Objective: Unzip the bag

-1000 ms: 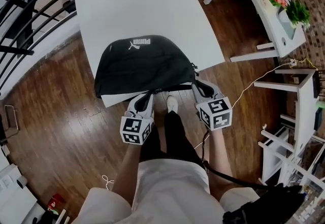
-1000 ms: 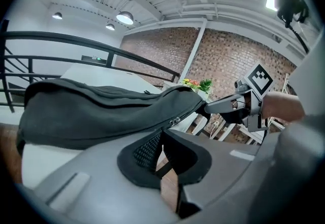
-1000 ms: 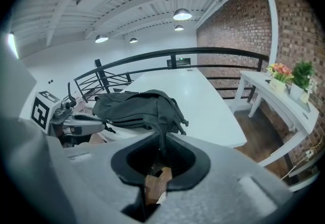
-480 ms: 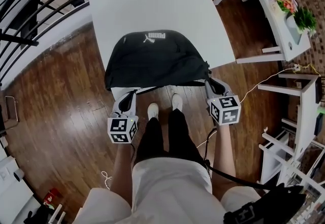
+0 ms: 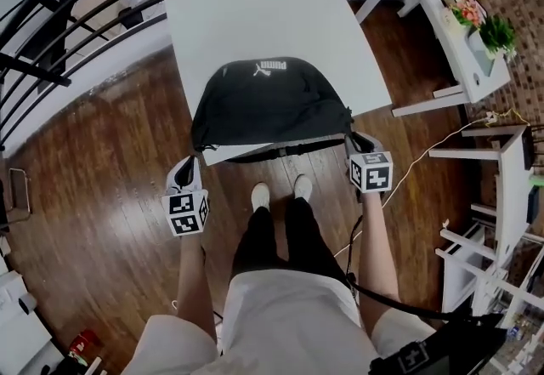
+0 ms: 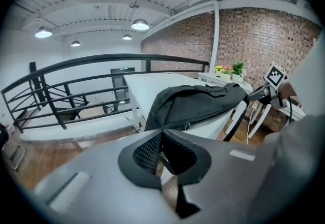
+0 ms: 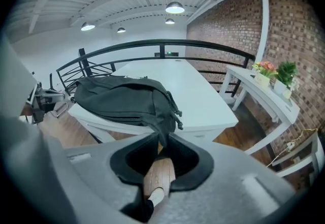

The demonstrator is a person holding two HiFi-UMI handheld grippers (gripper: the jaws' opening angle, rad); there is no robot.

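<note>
Black bag [image 5: 268, 101] is shown lying on the white bench [image 5: 255, 8], close to the near edge, with a white logo [image 5: 270, 67] on its far side. The right claw [image 5: 358, 142] is set at the bag's right end, touching it. In the right gripper view this claw is seen closed on a fold of the bag's dark fabric, which hangs down from the bench edge into the jaws. The left claw [image 5: 184, 164] is held off the bench's near left corner, over the wood floor [image 5: 93, 195], near the bag's left end but apart from it. In the left gripper view its jaws are seen pressed together with nothing between them, and the bag is seen beyond them, slumped along the bench edge. A zip line is seen along the bag's near side in that view, with a small pull [image 6: 187, 126] toward its left end; whether the zip is parted cannot be told.
</note>
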